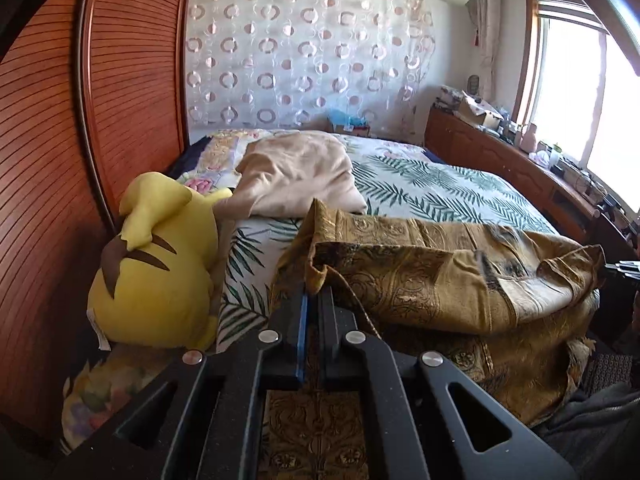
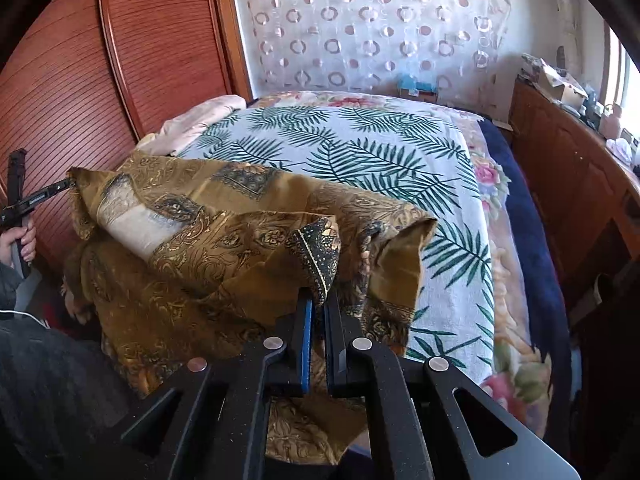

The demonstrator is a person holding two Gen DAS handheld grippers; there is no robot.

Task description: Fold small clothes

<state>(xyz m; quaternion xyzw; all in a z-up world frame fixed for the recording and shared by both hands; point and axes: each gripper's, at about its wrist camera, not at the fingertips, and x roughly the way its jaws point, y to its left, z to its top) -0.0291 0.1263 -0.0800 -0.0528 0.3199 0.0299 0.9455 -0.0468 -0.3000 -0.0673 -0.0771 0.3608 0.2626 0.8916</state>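
1. A yellow plush toy with brown stripes lies at the left edge of the bed, against the reddish-brown slatted wooden wardrobe door.
2. Just right of the toy, a crumpled beige cloth rests on the white bedsheet printed with green palm leaves.
3. The left tool has its black fingers with blue pads pressed together — they pinch one corner of the golden-brown patterned garment, lifting that edge.
4. In the right wrist view the left tool shows at the far left, clamped on the garment's corner, with a person's hand on its handle.
5. The garment lies bunched over the near part of the bed, stretched between the two tools and draping over the near edge.
6. The right tool is likewise closed — it pinches a dark-bordered fold of the garment's other corner.
7. Further right, a dark blue blanket edge runs along the bed, beside a brown wooden cabinet whose top is cluttered, under the bright window.
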